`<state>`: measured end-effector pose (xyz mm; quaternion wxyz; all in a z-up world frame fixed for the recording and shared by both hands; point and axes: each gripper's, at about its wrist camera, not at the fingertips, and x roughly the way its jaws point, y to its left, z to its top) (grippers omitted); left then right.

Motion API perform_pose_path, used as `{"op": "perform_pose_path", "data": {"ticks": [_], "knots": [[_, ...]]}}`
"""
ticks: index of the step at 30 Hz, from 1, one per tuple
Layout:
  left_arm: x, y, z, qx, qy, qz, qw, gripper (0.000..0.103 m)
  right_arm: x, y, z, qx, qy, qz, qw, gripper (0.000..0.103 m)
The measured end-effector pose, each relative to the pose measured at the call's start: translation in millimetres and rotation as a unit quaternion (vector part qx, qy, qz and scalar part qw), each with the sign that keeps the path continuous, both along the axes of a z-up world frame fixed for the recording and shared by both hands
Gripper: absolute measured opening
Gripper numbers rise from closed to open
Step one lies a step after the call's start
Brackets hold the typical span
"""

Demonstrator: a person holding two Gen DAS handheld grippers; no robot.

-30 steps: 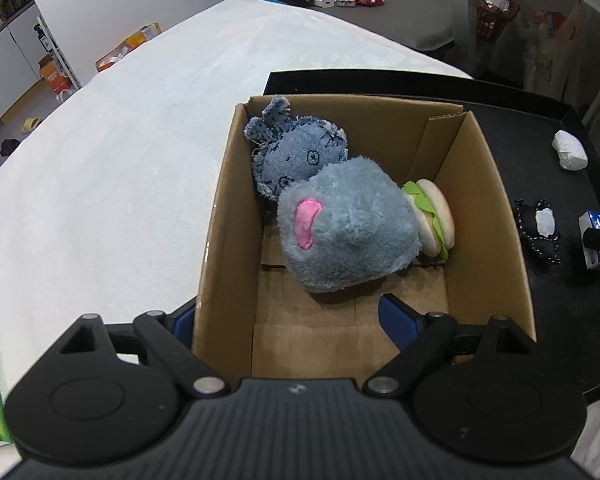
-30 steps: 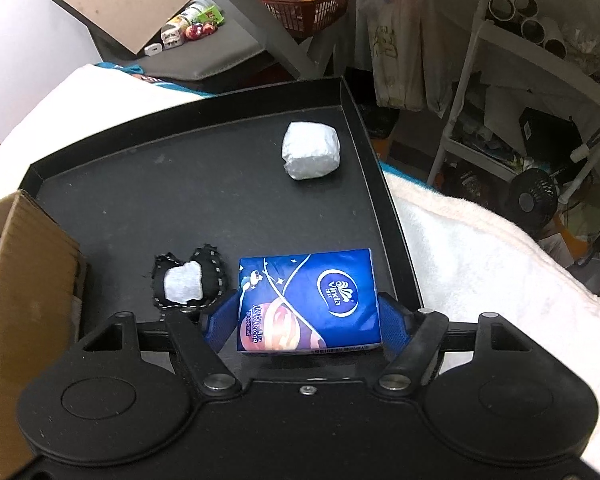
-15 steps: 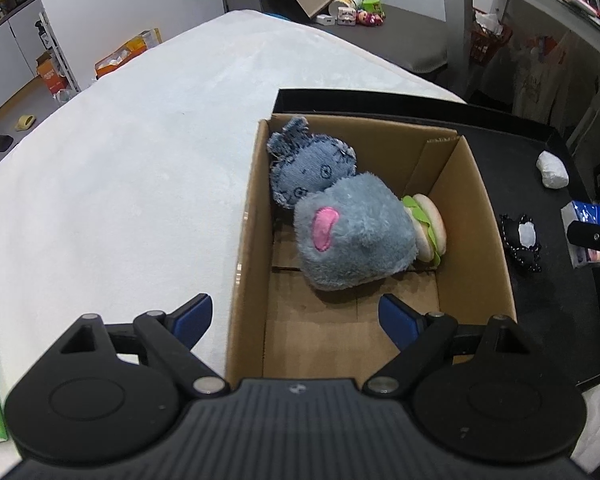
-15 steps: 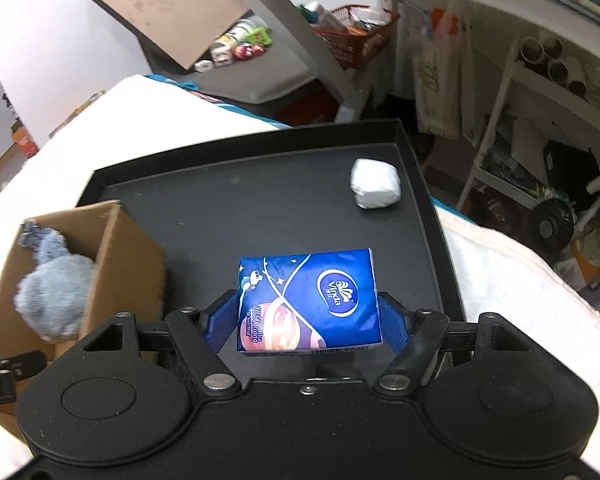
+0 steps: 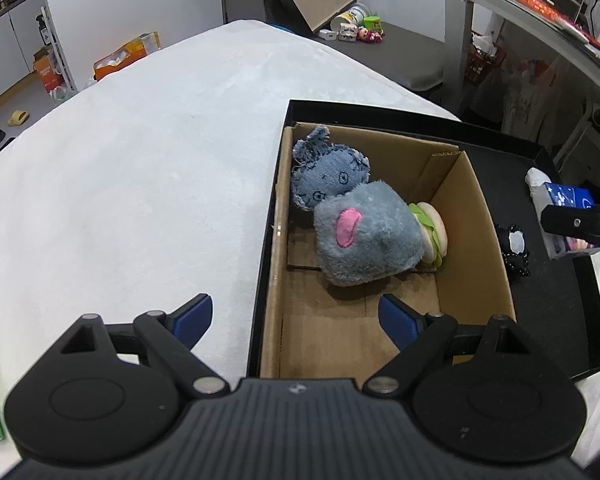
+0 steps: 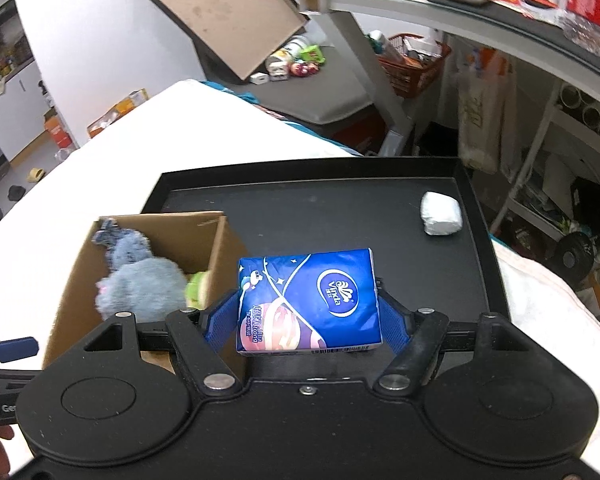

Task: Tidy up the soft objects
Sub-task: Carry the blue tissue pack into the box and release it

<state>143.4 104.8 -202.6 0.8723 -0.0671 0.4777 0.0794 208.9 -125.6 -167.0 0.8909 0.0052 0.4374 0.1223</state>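
A blue tissue pack (image 6: pixel 309 300) is clamped between the pads of the right tool (image 6: pixel 309 312), at lower centre of the right wrist view, above the black tray (image 6: pixel 340 216). The left tool (image 5: pixel 296 316) is held wide with nothing between its pads. In the cardboard box (image 5: pixel 476 216), mid-frame, a grey plush (image 5: pixel 368 236), a denim toy (image 5: pixel 328 172) and a burger toy (image 5: pixel 434 232) are seen touching.

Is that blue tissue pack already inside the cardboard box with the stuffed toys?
No, the blue tissue pack is clamped in the right gripper above the black tray, beside the cardboard box.
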Motion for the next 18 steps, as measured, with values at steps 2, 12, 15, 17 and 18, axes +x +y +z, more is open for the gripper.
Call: {"op": "perform_pose_path", "data": {"ticks": [2,12,15,17,18], "knots": [[-3,4,0,-0.005,-0.003,0.002,1.0000,0.089,-3,7,4,0.000,-0.002,0.006,1.000,0.071],[-12,17,-2,-0.035,-0.015,-0.004,0.9993,0.085,-14,43,21,0.001,-0.004,0.041,0.999,0.071],[-14,19,-3,-0.043,-0.020,-0.009,0.9988,0.080,-18,54,25,0.003,-0.003,0.057,0.998,0.071],[-15,19,-4,-0.049,-0.018,-0.013,0.9986,0.076,-20,60,27,0.005,-0.001,0.062,0.998,0.071],[-16,21,-5,-0.052,-0.017,-0.015,0.9984,0.073,-20,64,27,0.005,0.000,0.067,0.998,0.071]]}}
